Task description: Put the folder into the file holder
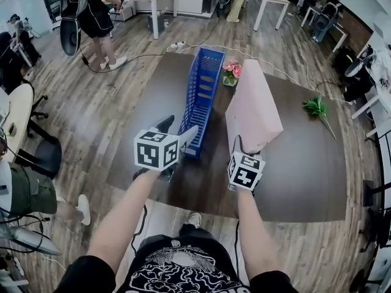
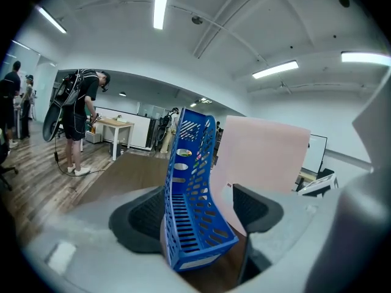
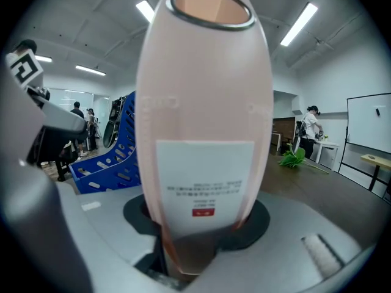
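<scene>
A blue slotted file holder point(image 1: 201, 93) stands on the dark brown table point(image 1: 305, 176), its long side running away from me. My left gripper point(image 1: 178, 133) is at its near end. In the left gripper view the holder point(image 2: 192, 188) sits between the two black pads point(image 2: 143, 215), which press on its sides. A pink folder point(image 1: 252, 105) is held upright just right of the holder, above the table. My right gripper point(image 1: 239, 148) is shut on its lower end. The right gripper view shows the folder's labelled spine point(image 3: 204, 133) clamped in the gripper point(image 3: 204, 221).
Pink flowers in a small pot point(image 1: 232, 72) stand behind the holder's far end. A green plant sprig point(image 1: 317, 108) lies at the table's right. A person point(image 1: 95, 17) stands at the back left, with a cable point(image 1: 183, 46) across the floor. Desks line the back.
</scene>
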`<state>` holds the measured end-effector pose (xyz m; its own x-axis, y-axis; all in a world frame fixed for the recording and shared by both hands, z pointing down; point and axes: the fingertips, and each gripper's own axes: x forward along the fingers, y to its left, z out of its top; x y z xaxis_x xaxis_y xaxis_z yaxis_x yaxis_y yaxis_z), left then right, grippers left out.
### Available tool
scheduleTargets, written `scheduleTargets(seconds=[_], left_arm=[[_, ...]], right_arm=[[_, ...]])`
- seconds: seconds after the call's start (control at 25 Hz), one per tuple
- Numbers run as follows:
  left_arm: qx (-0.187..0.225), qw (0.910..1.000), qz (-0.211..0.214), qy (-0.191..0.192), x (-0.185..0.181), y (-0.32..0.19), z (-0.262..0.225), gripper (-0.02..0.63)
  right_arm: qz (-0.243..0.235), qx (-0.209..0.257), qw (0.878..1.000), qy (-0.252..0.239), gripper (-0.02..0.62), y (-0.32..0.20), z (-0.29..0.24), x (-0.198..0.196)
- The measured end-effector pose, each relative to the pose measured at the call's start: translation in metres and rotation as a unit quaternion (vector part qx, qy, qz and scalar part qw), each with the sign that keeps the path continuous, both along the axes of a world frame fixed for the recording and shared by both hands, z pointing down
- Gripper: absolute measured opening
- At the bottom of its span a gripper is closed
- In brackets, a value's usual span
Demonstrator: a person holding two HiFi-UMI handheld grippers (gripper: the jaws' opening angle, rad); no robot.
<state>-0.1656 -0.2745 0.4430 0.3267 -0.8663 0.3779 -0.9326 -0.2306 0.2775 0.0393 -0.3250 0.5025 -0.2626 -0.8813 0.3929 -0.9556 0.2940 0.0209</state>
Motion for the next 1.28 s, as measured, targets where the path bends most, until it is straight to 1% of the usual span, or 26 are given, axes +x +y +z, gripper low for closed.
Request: scheduleTargets(seconds=[0.16, 0.32, 0.44, 0.56, 0.84, 1.0, 1.16, 1.28], left_arm=[[-0.002, 1.0000, 0.001, 0.003, -0.001, -0.004, 0.005, 0.353], [-0.001, 0.9999, 0.014, -0.006, -0.002, -0.008, 0.005, 0.353], [0.006, 0.9995, 0.030, -0.012, -0.004, -0.012, 0.002, 0.353], [0.009, 0.9989, 0.045, -0.008, -0.005, -0.012, 0.002, 0.353], [0.007, 0.9952, 0.097, -0.007, -0.005, -0.011, 0.005, 0.353], [0.006, 0.9922, 0.124, -0.004, -0.002, -0.010, 0.009, 0.353], [0.006, 0.9902, 0.140, 0.002, -0.008, -0.007, 0.010, 0.353], [0.006, 0.9886, 0.151, 0.002, -0.009, -0.007, 0.010, 0.353]], right_arm=[[0.006, 0.003, 1.000, -0.001, 0.195, -0.003, -0.001, -0.003], [0.015, 0.001, 1.000, 0.003, 0.195, -0.003, 0.000, -0.009], [0.019, 0.007, 1.000, 0.010, 0.192, -0.001, -0.002, -0.015], [0.027, 0.007, 0.999, 0.018, 0.188, 0.001, 0.001, -0.020], [0.068, 0.006, 0.998, 0.006, 0.183, 0.014, 0.000, -0.024], [0.076, 0.006, 0.997, 0.013, 0.187, 0.022, 0.002, -0.023], [0.081, 0.006, 0.997, 0.018, 0.190, 0.027, 0.002, -0.031], [0.096, 0.007, 0.995, 0.010, 0.172, 0.029, 0.001, -0.032]])
